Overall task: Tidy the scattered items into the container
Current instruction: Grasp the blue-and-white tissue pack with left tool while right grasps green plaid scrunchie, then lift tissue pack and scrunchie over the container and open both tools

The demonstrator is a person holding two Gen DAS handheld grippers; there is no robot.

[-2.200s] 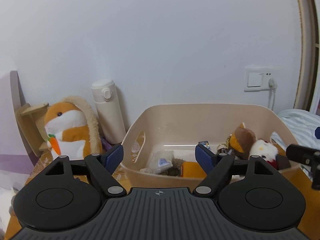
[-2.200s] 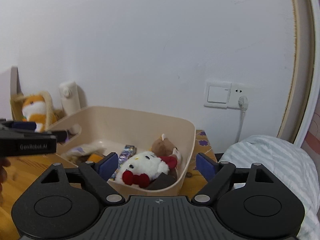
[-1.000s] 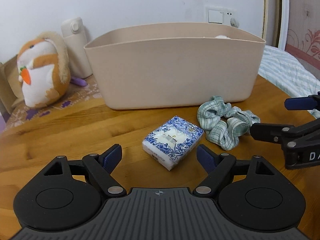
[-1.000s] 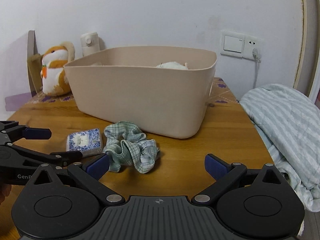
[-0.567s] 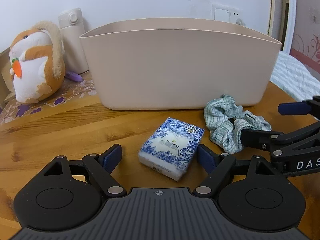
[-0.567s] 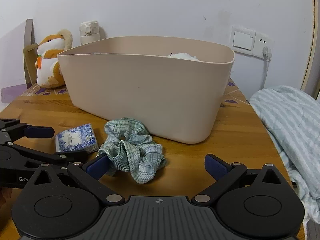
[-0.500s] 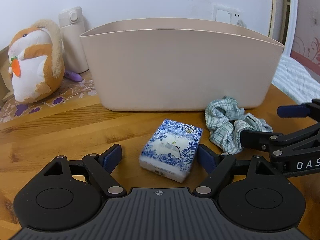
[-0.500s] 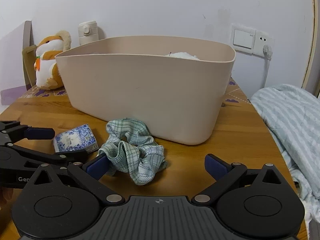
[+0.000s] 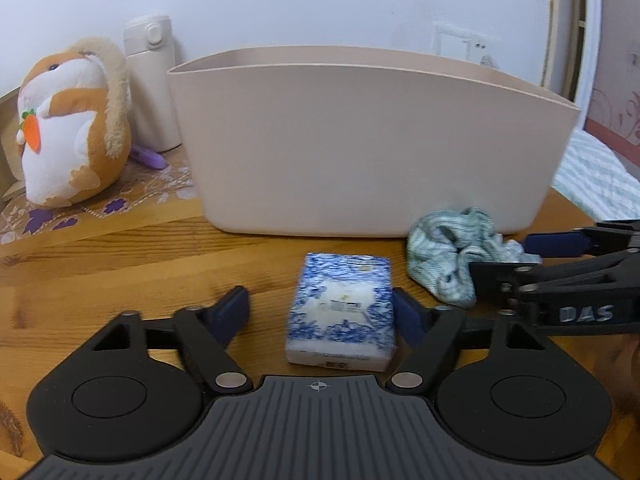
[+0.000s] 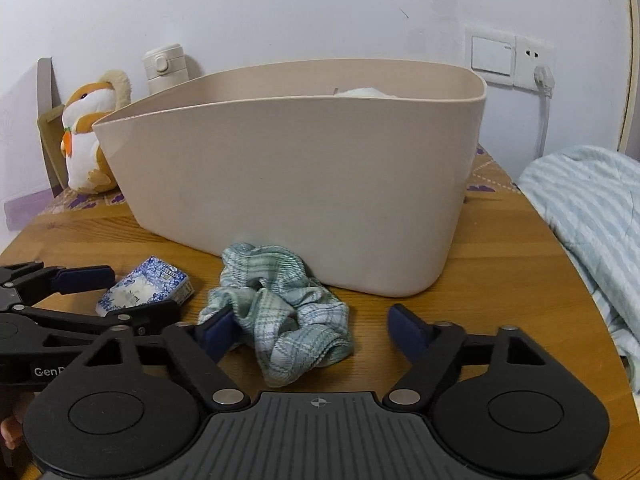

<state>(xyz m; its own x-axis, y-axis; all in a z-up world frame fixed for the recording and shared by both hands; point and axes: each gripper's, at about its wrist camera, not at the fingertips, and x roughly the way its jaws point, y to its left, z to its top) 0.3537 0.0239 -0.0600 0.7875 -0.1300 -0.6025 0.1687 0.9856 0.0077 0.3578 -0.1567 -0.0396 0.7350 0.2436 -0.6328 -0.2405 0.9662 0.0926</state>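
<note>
A blue-and-white tissue pack [image 9: 342, 308] lies on the wooden table between the open fingers of my left gripper [image 9: 322, 314]; the right finger sits close to its side. It also shows in the right wrist view [image 10: 144, 290]. A green checked cloth [image 10: 280, 312] lies crumpled in front of the beige container [image 10: 304, 184], between the open fingers of my right gripper [image 10: 310, 330], with the left finger touching it. The cloth [image 9: 452, 250] and container [image 9: 372, 148] show in the left wrist view too. The container's contents are mostly hidden.
An orange-and-white plush [image 9: 72, 128] and a white bottle [image 9: 152, 80] stand left of the container. A striped blanket [image 10: 592, 232] lies off the table's right edge. A wall socket with a cable [image 10: 540, 76] is behind.
Both grippers came down from above the container to the table in front of it. The left has closed in around the tissue pack, the right around the cloth.
</note>
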